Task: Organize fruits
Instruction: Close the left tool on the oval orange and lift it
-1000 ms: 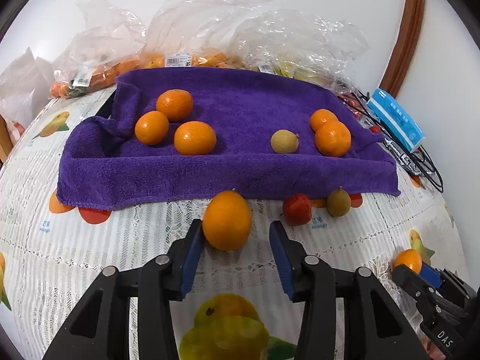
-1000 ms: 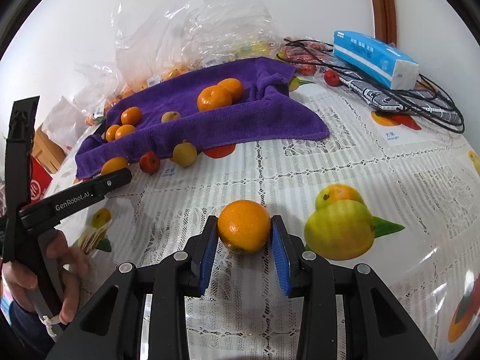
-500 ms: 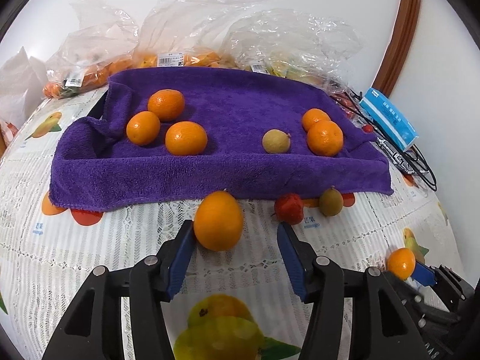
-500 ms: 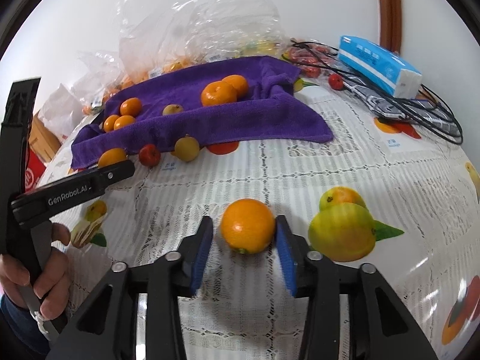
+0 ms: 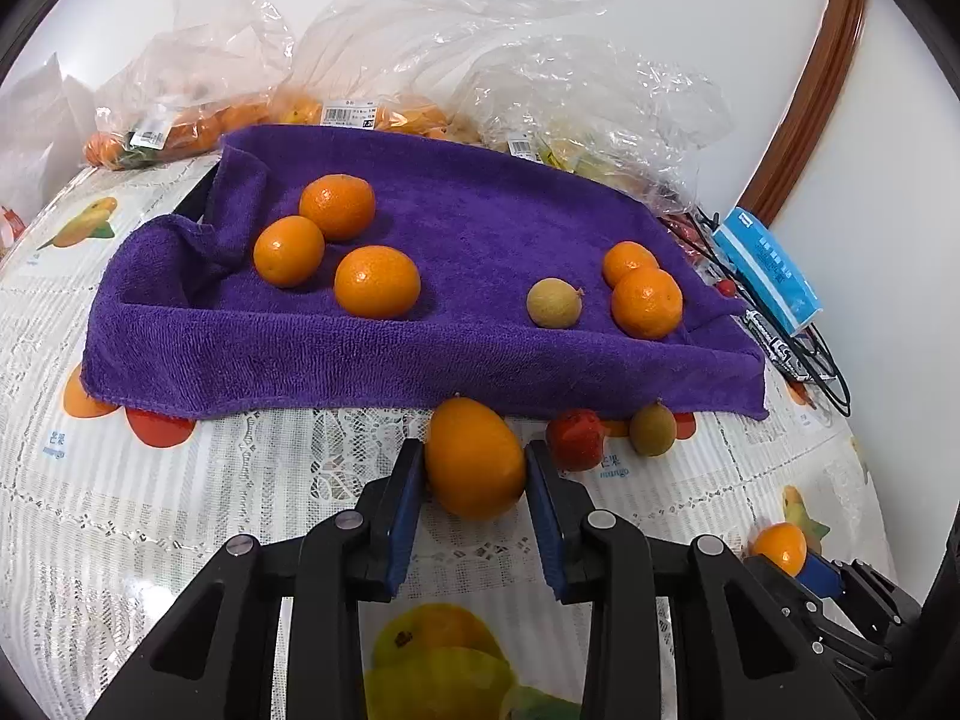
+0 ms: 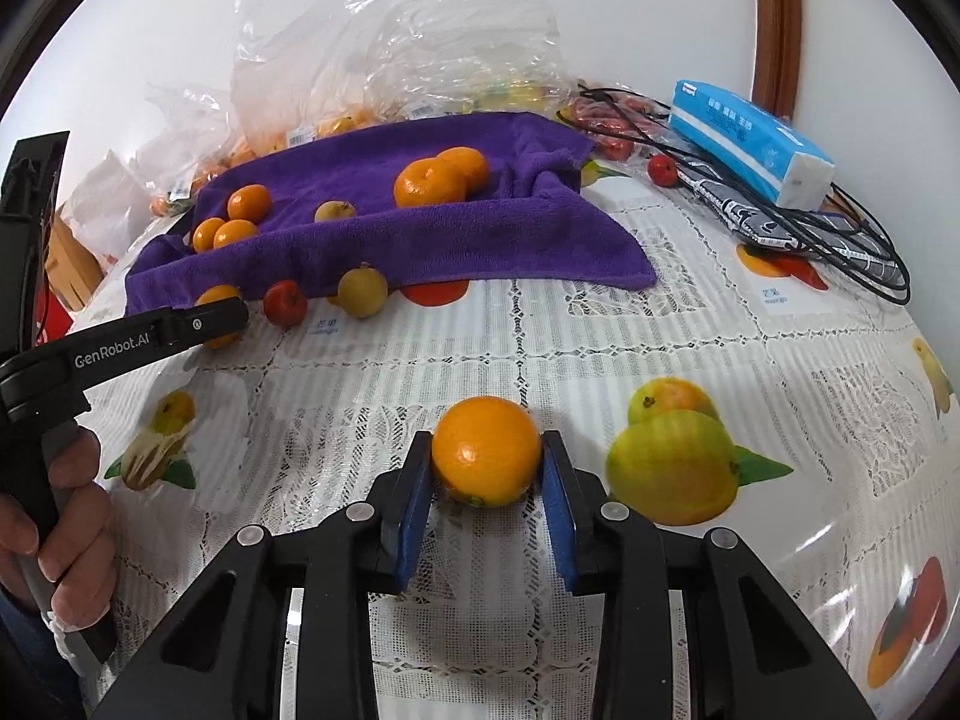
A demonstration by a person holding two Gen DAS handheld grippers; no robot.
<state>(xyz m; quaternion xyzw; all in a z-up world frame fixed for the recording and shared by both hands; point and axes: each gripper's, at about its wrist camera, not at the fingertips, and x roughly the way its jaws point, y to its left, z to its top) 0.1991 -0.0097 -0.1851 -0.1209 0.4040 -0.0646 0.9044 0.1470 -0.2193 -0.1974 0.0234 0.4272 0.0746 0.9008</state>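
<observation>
My left gripper (image 5: 474, 474) is shut on an orange (image 5: 475, 459) just in front of the purple towel (image 5: 468, 354). My right gripper (image 6: 487, 471) is shut on another orange (image 6: 486, 450) on the lace tablecloth; this orange also shows at the lower right of the left wrist view (image 5: 780, 547). On the towel lie three oranges at the left (image 5: 377, 281), a small yellowish fruit (image 5: 553, 302) and two oranges at the right (image 5: 647, 302). A small red fruit (image 5: 575, 438) and a greenish fruit (image 5: 653, 429) lie by the towel's front edge.
Clear plastic bags (image 5: 420, 90) with more fruit lie behind the towel by the wall. A blue tissue pack (image 6: 750, 141), black cables (image 6: 852, 246) and a small red fruit (image 6: 662, 169) are at the right. The tablecloth (image 6: 660, 324) has printed fruit pictures.
My left gripper closed from wide open onto the orange in front of the towel. My right gripper stays around its orange, now tighter on it.
</observation>
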